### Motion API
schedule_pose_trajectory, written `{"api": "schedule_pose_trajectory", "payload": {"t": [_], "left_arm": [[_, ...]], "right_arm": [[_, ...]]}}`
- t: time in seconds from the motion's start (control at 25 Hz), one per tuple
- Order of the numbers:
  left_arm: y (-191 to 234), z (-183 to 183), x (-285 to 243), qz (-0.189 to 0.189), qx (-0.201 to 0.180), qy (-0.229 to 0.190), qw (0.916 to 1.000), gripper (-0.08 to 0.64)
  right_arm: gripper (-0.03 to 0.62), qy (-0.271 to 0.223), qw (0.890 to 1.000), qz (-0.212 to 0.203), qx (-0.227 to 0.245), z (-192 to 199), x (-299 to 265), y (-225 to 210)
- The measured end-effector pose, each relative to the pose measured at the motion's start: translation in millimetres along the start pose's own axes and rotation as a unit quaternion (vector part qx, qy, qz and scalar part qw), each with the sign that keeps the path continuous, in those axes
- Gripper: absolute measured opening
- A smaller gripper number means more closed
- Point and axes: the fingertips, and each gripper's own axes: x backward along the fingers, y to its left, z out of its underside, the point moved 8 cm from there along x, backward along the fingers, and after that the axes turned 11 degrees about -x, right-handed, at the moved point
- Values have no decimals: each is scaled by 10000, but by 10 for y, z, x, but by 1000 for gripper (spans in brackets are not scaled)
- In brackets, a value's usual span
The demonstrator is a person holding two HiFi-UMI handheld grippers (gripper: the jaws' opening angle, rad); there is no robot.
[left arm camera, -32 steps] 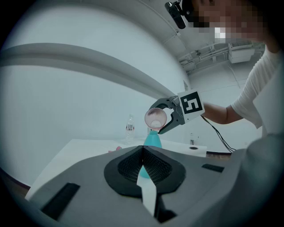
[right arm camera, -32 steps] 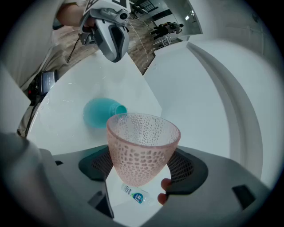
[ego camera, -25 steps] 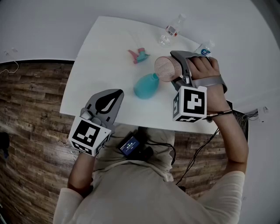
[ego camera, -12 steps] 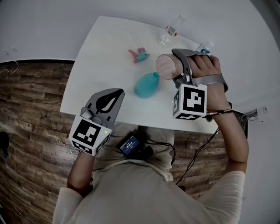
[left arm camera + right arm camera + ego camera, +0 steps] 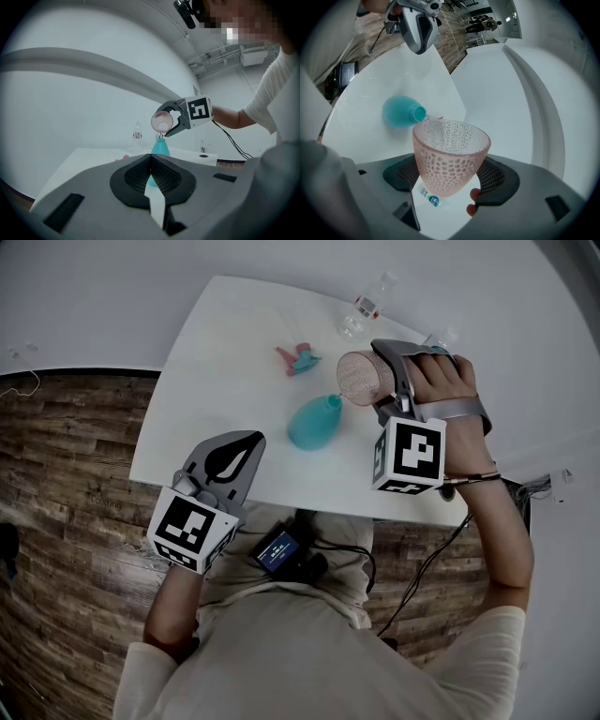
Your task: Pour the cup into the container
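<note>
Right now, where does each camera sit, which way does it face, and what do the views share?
Head view: on the person's head, facing steeply down at the white table; both forearms, the left gripper and the right gripper show.
Left gripper view: on the left gripper, facing across the table past its shut jaws; the person's right forearm shows.
Right gripper view: on the right gripper, facing down past the pink cup it clamps; a fingertip shows.
Shared: all three show the cup tipped over the teal container.
</note>
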Motion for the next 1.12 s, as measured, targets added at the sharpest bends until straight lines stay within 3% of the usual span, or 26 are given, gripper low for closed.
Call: {"api": "schedule_pose_trajectory", "payload": {"t": [1.12], "left_arm": [[-28,-11,-36,21,0,21,10000,11]], "right_arm": [[374,43,9985,443,320,10,53,-87]]}}
